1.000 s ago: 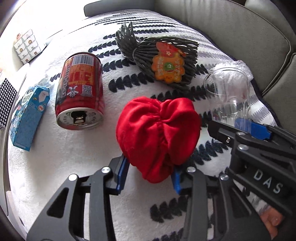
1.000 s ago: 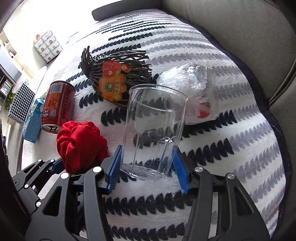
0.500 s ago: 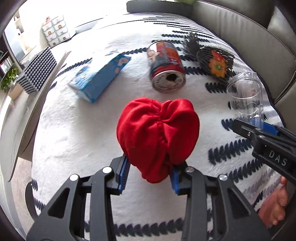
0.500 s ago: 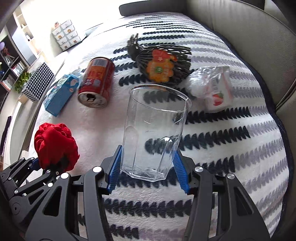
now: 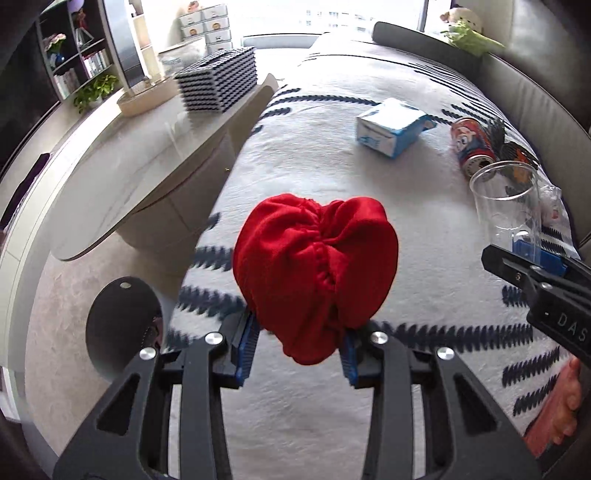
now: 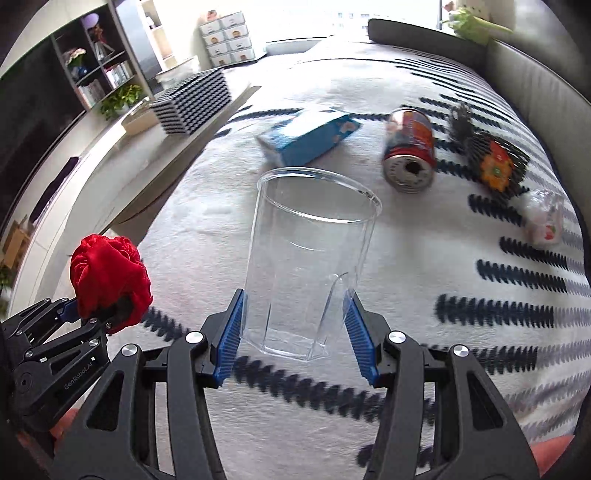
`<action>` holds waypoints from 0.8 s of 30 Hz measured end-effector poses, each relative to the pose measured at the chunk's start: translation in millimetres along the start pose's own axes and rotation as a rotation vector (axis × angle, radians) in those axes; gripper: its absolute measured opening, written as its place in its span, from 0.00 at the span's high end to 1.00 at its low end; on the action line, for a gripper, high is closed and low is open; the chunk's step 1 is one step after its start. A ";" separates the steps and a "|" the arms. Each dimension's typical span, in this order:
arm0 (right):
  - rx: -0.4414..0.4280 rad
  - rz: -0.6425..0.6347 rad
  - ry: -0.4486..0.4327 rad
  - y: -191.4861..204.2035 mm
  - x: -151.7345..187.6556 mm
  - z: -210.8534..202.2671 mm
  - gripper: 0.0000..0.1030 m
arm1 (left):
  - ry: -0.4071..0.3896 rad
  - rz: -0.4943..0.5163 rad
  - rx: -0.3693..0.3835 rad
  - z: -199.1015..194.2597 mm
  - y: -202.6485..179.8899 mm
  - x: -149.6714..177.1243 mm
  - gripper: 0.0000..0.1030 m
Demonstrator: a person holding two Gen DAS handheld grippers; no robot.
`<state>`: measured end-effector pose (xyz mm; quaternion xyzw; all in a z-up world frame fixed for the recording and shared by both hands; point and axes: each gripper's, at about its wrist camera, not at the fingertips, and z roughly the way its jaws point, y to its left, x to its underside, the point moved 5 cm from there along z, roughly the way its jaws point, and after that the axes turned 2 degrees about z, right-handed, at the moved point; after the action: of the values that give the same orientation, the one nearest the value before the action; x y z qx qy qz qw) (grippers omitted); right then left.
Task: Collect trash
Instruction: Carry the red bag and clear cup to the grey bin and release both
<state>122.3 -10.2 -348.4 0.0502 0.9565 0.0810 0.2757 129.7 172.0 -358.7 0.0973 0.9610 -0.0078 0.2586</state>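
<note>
Grippers both loaded above blanket (image 5: 314, 155): left gripper (image 5: 295, 354) clamps red cloth bundle (image 5: 314, 273), right gripper (image 6: 295, 343) pinches clear plastic cup (image 6: 306, 266) upright. Likely carrying both binward; can (image 6: 408, 151) and carton (image 6: 306, 142) remain on blanket.

Bright daylight from blown-out window (image 5: 328, 16) at far end. Soft, faint shadows. Strong fisheye bending, dark vignette at corners. Motion blur on red can (image 6: 408, 151) and blue carton (image 6: 308, 138); glare on clear cup (image 6: 310, 258).
</note>
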 end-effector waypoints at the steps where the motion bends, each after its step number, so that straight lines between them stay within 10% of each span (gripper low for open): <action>1: -0.013 -0.025 -0.001 15.8 1.5 0.5 0.51 | -0.001 -0.017 -0.012 -4.1 13.8 5.1 0.63; 24: -0.290 -0.542 0.086 352.4 50.8 70.7 0.51 | 0.042 -0.583 -0.316 -47.5 300.4 138.2 0.63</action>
<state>135.4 352.0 -369.5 -0.2499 0.9244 0.1421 0.2506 46.4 495.1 -375.8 -0.2229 0.9429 0.0698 0.2377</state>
